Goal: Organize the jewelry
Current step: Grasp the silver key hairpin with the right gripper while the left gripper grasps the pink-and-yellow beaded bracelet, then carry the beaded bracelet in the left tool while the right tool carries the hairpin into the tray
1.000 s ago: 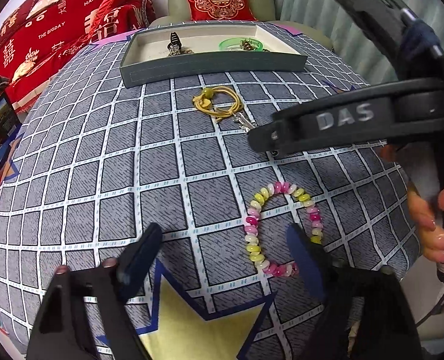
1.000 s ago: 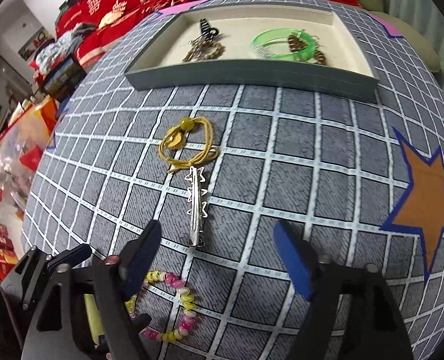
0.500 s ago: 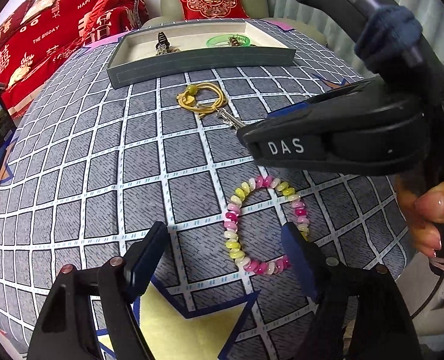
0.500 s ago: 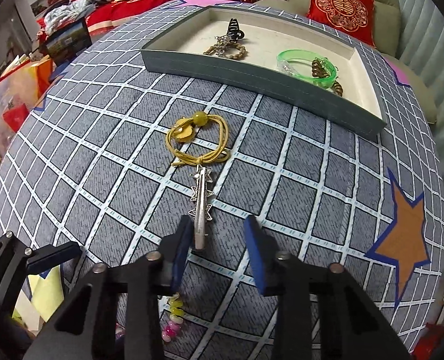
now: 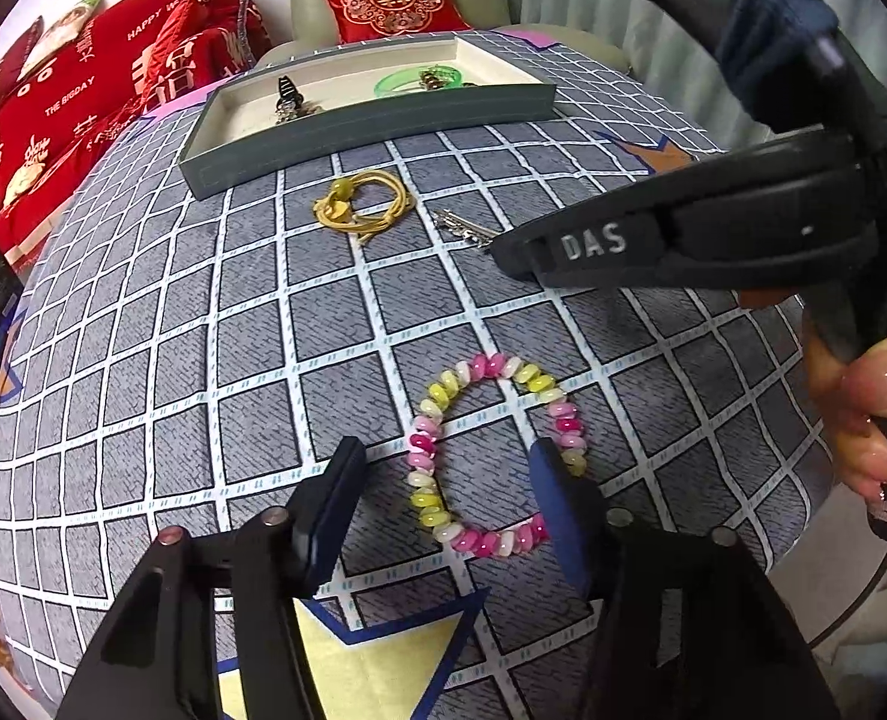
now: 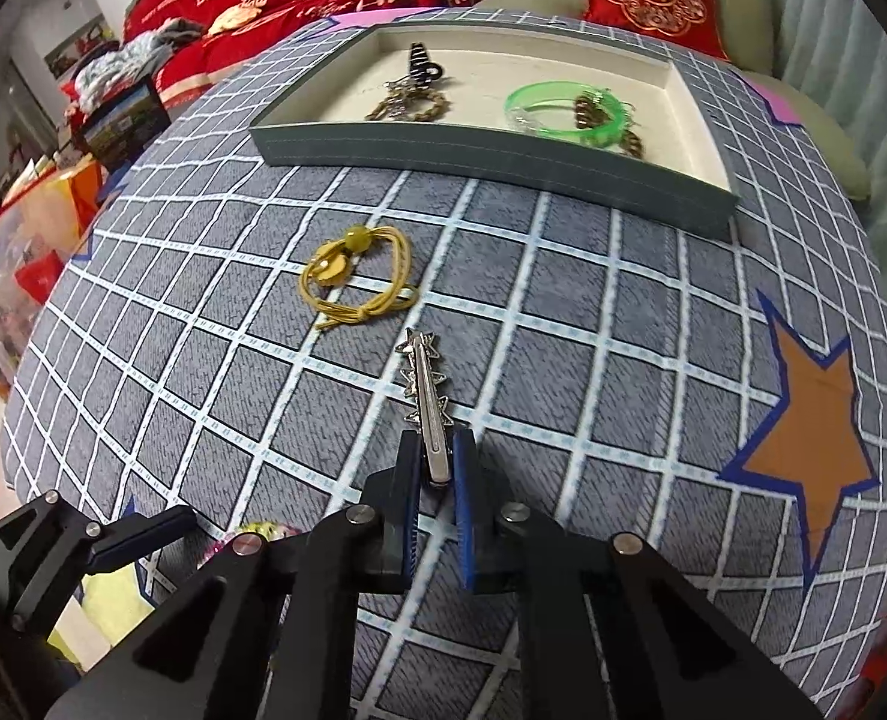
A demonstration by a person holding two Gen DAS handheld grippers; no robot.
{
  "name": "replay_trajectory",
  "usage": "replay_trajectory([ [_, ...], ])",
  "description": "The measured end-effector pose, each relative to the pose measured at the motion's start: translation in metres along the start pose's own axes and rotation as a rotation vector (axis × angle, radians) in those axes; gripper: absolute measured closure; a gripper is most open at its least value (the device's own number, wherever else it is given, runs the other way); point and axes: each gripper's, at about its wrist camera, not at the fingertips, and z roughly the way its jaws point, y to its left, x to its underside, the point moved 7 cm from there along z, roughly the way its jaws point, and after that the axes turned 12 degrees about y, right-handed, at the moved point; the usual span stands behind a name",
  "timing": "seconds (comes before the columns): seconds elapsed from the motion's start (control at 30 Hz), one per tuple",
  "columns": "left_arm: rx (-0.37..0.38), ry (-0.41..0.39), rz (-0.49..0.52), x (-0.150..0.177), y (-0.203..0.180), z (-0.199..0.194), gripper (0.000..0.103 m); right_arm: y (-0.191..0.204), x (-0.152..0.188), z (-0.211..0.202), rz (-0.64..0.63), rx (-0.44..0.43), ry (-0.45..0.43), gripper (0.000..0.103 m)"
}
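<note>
Closest to you, your left gripper (image 5: pixel 443 480) straddles the beaded bracelet (image 5: pixel 491 456) on the checked tablecloth (image 5: pixel 203 330). Its jaws have just been closing, but they stand apart with the near half of the loop between them; the right pad looks to overlap the beads, the left one is clear of them. Those beads look hard and smooth on what is probably a stretchy cord, so the ring will likely flop and roll. Pinch across one side of the loop rather than trying to span it.

Your right gripper (image 6: pixel 434 468) has just been closing too, and its pads now clamp the plain end of the silver hair clip (image 6: pixel 425 390). The clip looks thin, stiff, light and slick, so keep the hold on that flat shank, not the star trim.

Just beyond lies the yellow cord bracelet (image 6: pixel 353 282), soft and limp; take it by the bunched strands.

Farthest off, the grey tray (image 6: pixel 491 162) already holds a green bangle (image 6: pixel 569 114) and other pieces.
</note>
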Motion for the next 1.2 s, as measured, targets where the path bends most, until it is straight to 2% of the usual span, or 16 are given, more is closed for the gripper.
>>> replay_trajectory([
  [0.07,0.004,-0.001,0.008,-0.001,-0.002,0.0,0.046,-0.003,0.002,-0.003,0.014,-0.009,-0.005,0.091],
  [0.1,0.007,-0.001,0.015,-0.001,-0.003,-0.001,0.053,-0.006,0.003,-0.005,0.025,-0.018,-0.008,0.092],
  [0.13,0.009,-0.003,0.019,-0.002,-0.005,-0.001,0.064,-0.008,0.004,-0.006,0.032,-0.022,-0.01,0.091],
  [0.17,0.012,-0.003,0.024,-0.002,-0.006,-0.002,0.069,-0.009,0.005,-0.007,0.04,-0.027,-0.013,0.092],
  [0.2,0.019,-0.001,0.027,-0.003,-0.007,-0.002,0.082,-0.01,0.005,-0.008,0.044,-0.03,-0.015,0.092],
  [0.23,0.029,0.0,0.025,-0.003,-0.007,-0.002,0.086,-0.012,0.006,-0.009,0.052,-0.036,-0.018,0.092],
  [0.4,0.115,0.001,-0.019,-0.003,-0.002,-0.005,0.086,-0.017,0.012,-0.015,0.079,-0.065,-0.032,0.092],
  [0.73,0.144,-0.029,-0.066,-0.004,0.013,-0.019,0.086,-0.032,0.025,-0.026,0.134,-0.108,-0.052,0.092],
  [1.2,0.151,-0.127,-0.114,-0.033,0.044,-0.06,0.086,-0.051,0.019,-0.054,0.198,-0.149,-0.116,0.092],
])
